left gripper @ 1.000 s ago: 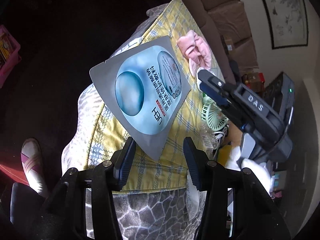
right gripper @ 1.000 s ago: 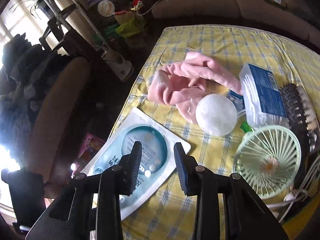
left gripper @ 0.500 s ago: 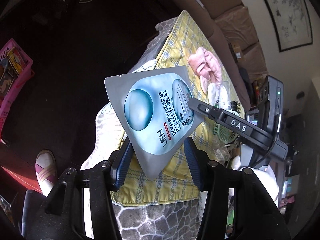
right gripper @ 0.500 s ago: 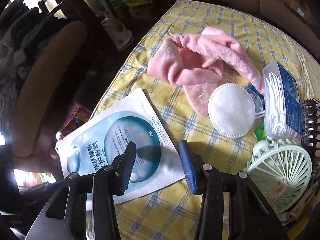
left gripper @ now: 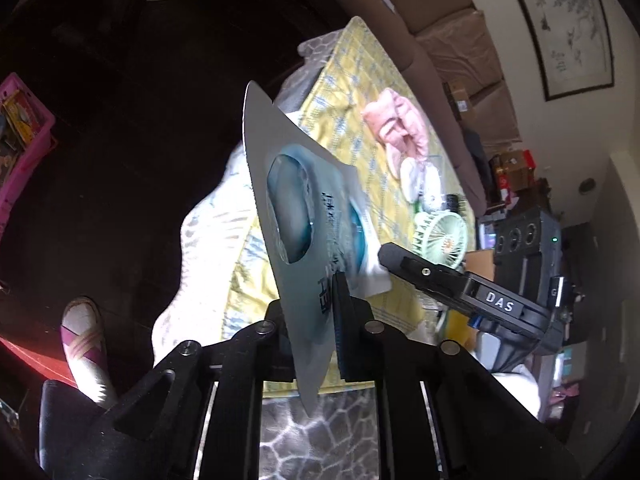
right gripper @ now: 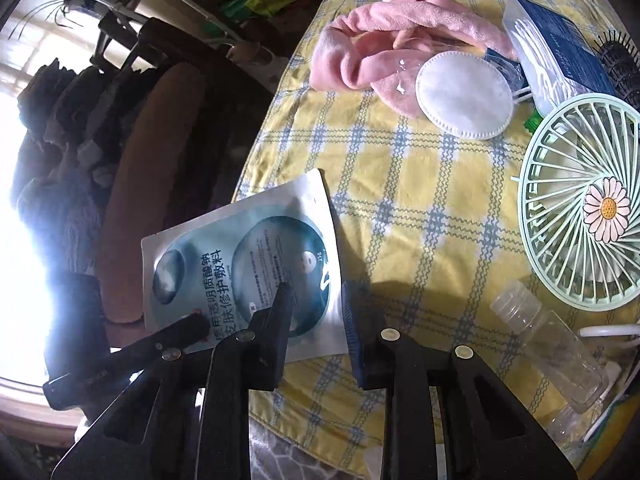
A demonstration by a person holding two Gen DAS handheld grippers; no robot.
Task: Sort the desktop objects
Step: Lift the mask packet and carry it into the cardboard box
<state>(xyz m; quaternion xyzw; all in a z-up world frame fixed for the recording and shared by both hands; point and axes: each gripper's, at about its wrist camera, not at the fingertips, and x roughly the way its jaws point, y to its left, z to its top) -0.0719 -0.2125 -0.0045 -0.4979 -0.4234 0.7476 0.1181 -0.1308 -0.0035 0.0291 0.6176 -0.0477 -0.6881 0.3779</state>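
Observation:
My left gripper (left gripper: 316, 320) is shut on the lower edge of a silver-blue face mask sachet (left gripper: 296, 216) and holds it tilted on edge above the table's near-left corner. The sachet also shows in the right wrist view (right gripper: 248, 264), with the left gripper's fingers (right gripper: 188, 328) clamped on its lower left. My right gripper (right gripper: 316, 312) is open, its jaws astride the sachet's right edge without closing on it. It shows in the left wrist view as a dark arm marked DAS (left gripper: 460, 288).
On the yellow checked tablecloth (right gripper: 420, 208) lie a pink cloth (right gripper: 384, 32), a round cotton pad (right gripper: 464, 92), a cotton swab box (right gripper: 556, 56), a hairbrush (right gripper: 620, 64), a green fan (right gripper: 580, 208) and a clear bottle (right gripper: 548, 344). A pink basket (left gripper: 20, 128) stands on the floor.
My left gripper has closed on the sachet and lifted it, tilting it on edge. My right gripper has come closer to the sachet's right edge.

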